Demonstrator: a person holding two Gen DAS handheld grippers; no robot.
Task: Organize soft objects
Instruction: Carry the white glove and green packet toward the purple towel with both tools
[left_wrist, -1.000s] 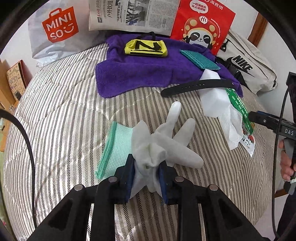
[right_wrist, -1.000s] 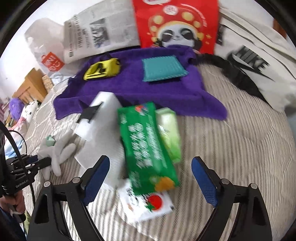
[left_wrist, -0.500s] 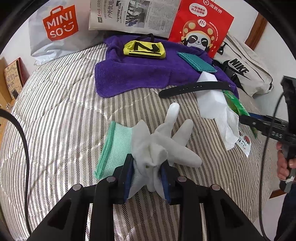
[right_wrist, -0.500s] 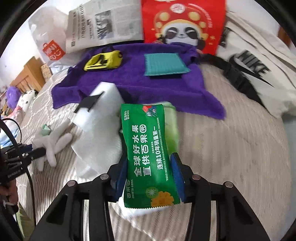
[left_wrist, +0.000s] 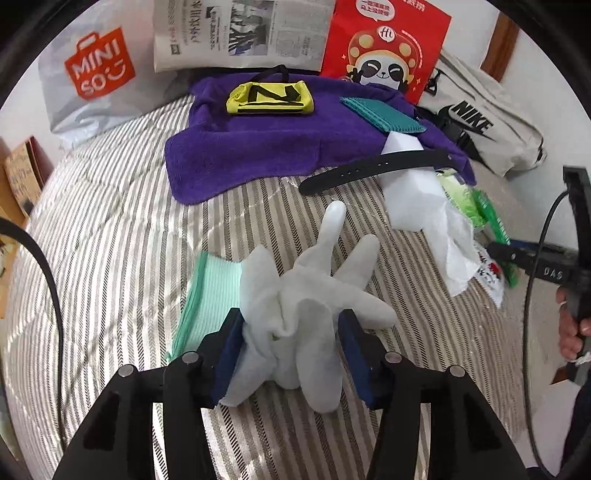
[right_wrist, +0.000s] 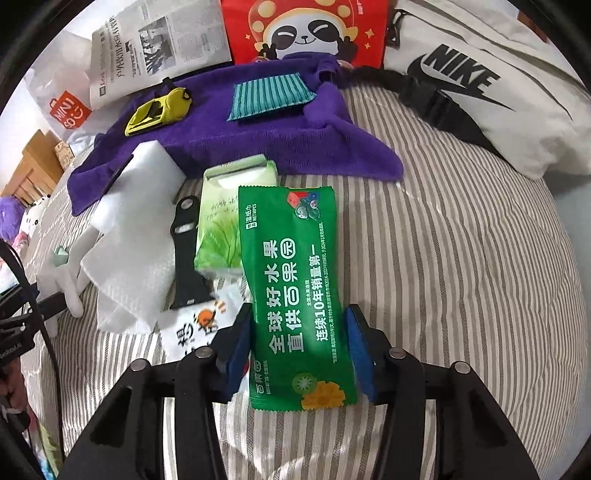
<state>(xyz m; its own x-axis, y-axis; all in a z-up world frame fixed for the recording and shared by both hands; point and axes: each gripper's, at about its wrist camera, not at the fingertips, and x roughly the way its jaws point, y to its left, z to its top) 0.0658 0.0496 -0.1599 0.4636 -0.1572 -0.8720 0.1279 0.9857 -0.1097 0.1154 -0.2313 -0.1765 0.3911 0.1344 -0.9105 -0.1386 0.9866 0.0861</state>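
My left gripper (left_wrist: 291, 347) stands around a white glove (left_wrist: 314, 295) with a mint green cuff, lying on the striped quilt (left_wrist: 110, 240). Its jaws are spread wider than the bunched glove, pads just beside it. My right gripper (right_wrist: 299, 350) is shut on a green wet-wipes pack (right_wrist: 295, 280) and holds it over the quilt (right_wrist: 461, 258). A purple towel (left_wrist: 280, 147) at the back carries a yellow pouch (left_wrist: 269, 98) and a teal cloth (left_wrist: 380, 114); the same towel shows in the right wrist view (right_wrist: 240, 133).
A black strap (left_wrist: 373, 170), a white foam block (left_wrist: 410, 199), paper towel (right_wrist: 125, 266), a light green tissue pack (right_wrist: 225, 218) and a white sachet (right_wrist: 192, 332) lie mid-quilt. A Miniso bag (left_wrist: 96, 77), newspaper (left_wrist: 240, 33), red panda bag (left_wrist: 384, 55) and Nike bag (right_wrist: 480, 92) line the back.
My left gripper's jaws have opened off the white glove, which has spread out. My right gripper closed on the green wet-wipes pack and has lifted it clear of the tissue pack.
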